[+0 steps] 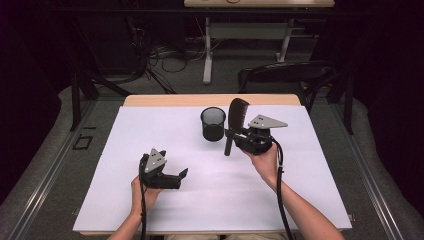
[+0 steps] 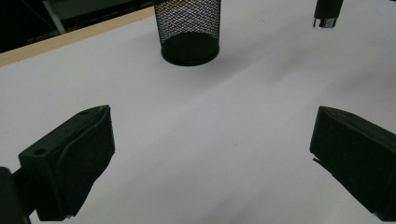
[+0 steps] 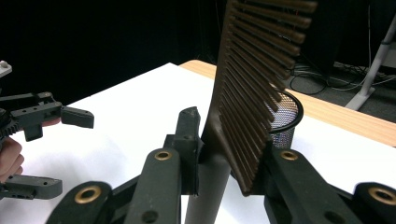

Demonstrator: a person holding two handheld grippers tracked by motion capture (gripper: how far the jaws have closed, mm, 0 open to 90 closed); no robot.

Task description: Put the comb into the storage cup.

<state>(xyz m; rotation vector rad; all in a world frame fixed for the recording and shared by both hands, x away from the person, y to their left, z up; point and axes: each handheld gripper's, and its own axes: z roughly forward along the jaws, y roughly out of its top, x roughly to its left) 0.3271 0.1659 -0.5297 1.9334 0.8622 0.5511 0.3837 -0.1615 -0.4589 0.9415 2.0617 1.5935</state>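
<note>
White table [image 1: 150,210]: right gripper [image 3: 224,154] clamps comb [image 3: 252,93] teeth.

Dark room, grey carpet floor [image 1: 35,165], black chair [image 1: 285,75], white-legged desk [image 1: 250,30], tangled cables [image 1: 165,57]

The high view is looking forward and down over the white desk [image 1: 165,210] from the person's side. Each gripper view is riding low and close along its own tongs, both sharing the black mesh pen cup [image 2: 189,30] with it.
</note>
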